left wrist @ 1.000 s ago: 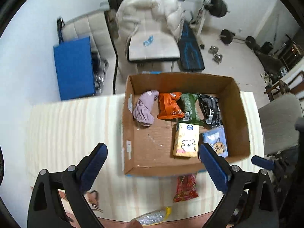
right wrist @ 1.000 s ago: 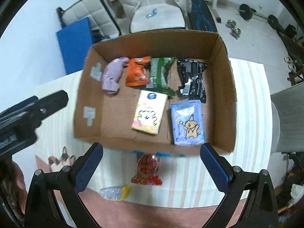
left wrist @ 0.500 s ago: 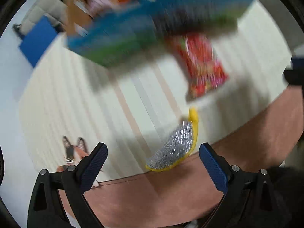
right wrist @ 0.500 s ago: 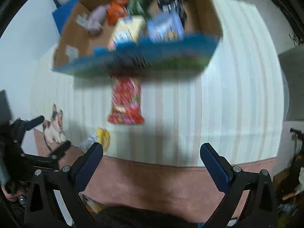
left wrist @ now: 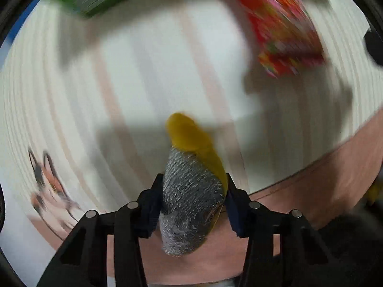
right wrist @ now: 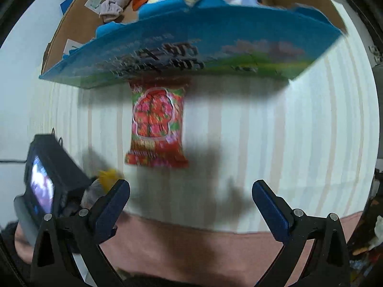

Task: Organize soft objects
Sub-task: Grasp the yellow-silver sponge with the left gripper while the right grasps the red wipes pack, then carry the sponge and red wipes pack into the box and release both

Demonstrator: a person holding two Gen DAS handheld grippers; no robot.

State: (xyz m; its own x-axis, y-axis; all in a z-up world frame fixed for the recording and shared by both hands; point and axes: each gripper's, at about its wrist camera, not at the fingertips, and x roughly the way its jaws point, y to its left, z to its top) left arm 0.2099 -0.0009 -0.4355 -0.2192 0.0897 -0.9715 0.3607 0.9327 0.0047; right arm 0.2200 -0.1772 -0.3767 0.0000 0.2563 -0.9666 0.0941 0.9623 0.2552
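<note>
Sitting at the far side of the striped desk (right wrist: 275, 131), cardboard box (right wrist: 191, 47) collecting the soft goods. Lying just near of it, red snack packet (right wrist: 156, 124), likely waiting its turn. Clamping the silver-and-yellow pouch (left wrist: 191, 191) at the near edge, left hand-held gripper (left wrist: 192, 201). Hovering spread wide and empty, right hand-held gripper (right wrist: 190, 198).

Light was bright and even from overhead. Heavy motion blur smeared the left wrist view; the red snack bag (left wrist: 282, 31) was streaky. The desk (right wrist: 275, 131) carried soft dark shadows. Fisheye bent the edges, corners went black. The box (right wrist: 191, 50) print was blurred.
</note>
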